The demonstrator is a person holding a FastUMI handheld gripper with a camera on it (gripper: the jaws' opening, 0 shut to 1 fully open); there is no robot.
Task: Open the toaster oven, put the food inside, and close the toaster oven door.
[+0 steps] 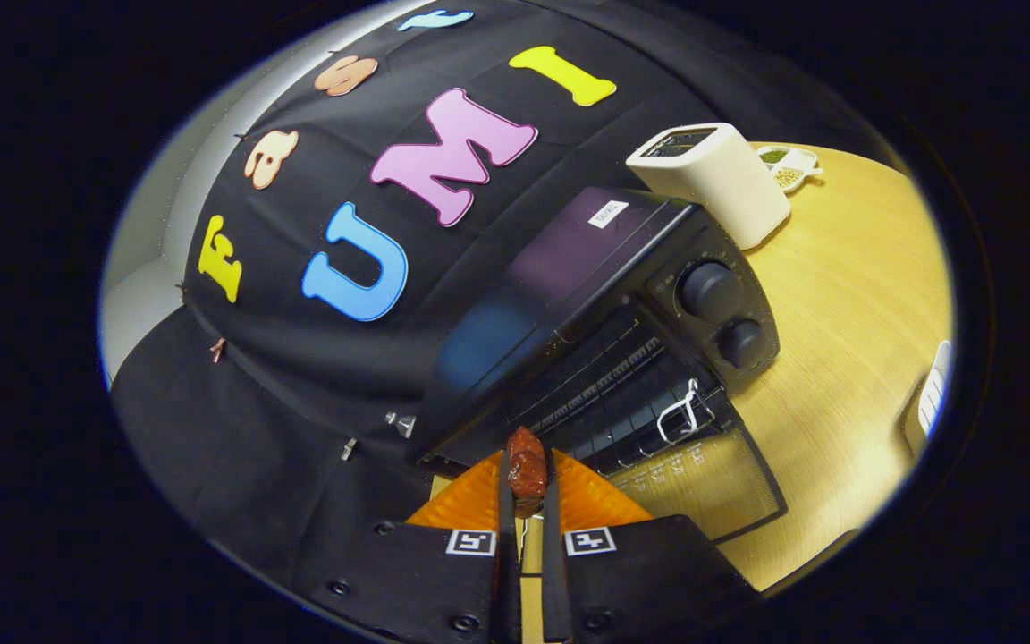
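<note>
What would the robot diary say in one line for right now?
gripper: shut on food | toaster oven: door open | food: just before opening, not yet inside

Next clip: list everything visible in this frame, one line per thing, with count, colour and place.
Black toaster oven: 1, black, on the table just beyond the fingers, door folded down open.
Glass oven door: 1, dark-framed, see-through, lying open toward the gripper.
Round control knobs: 2, black, on the oven's side panel.
Wire rack: 1, dark, inside the oven.
Cream slot toaster: 1, cream-white, behind the oven.
Small white divided dish: 1, white with greenish contents, beyond the toaster.
Light wooden table: 1, pale wood, under everything.
Reddish-brown piece of food: 1, reddish-brown, between the fingers, before the oven opening.
Gripper: 1, fingers closed on the food.
</note>
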